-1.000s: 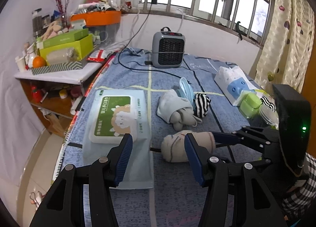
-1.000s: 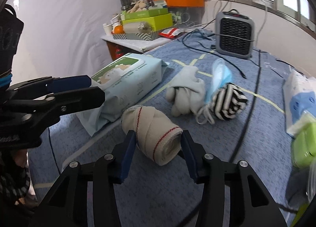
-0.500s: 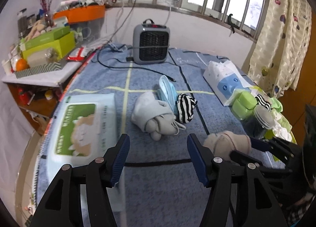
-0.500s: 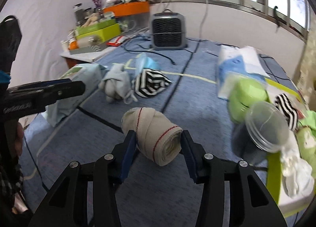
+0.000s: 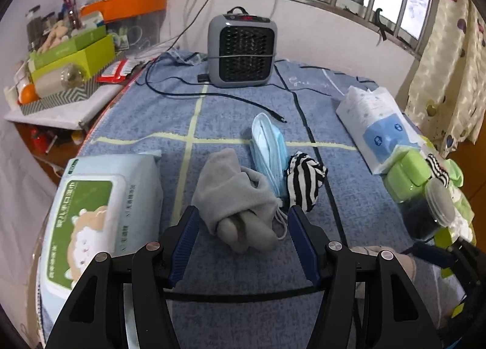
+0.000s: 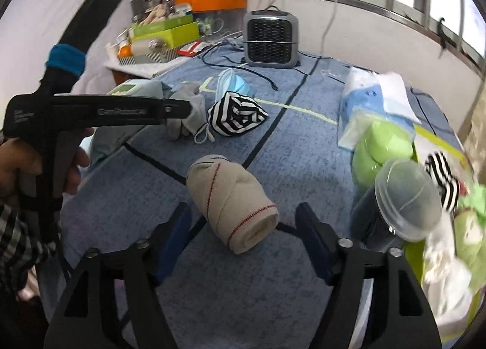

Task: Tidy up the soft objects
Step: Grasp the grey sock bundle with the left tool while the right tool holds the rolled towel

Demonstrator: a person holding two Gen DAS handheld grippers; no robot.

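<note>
Right tongs (image 6: 243, 218) opening, rolled beige sock (image 6: 232, 203) lying loose between the pads on blue surface (image 6: 288, 148). Left tongs (image 5: 243, 232) wide, empty, over grey sock (image 5: 234, 197). Clear lidded tub (image 6: 407, 203) right of roll, contents unclear.

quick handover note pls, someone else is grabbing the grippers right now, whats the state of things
Right gripper: jaws opening, beige rolled sock lies between them on the blue blanket, pads off it.
Left gripper: open, holding nothing, lined up on the grey sock.
Beside the grey sock: blue face masks and striped sock, all bunched mid-blanket.
Done: beige roll set down near the clear container.
Left: grey sock, masks and striped sock not yet sorted.
</note>
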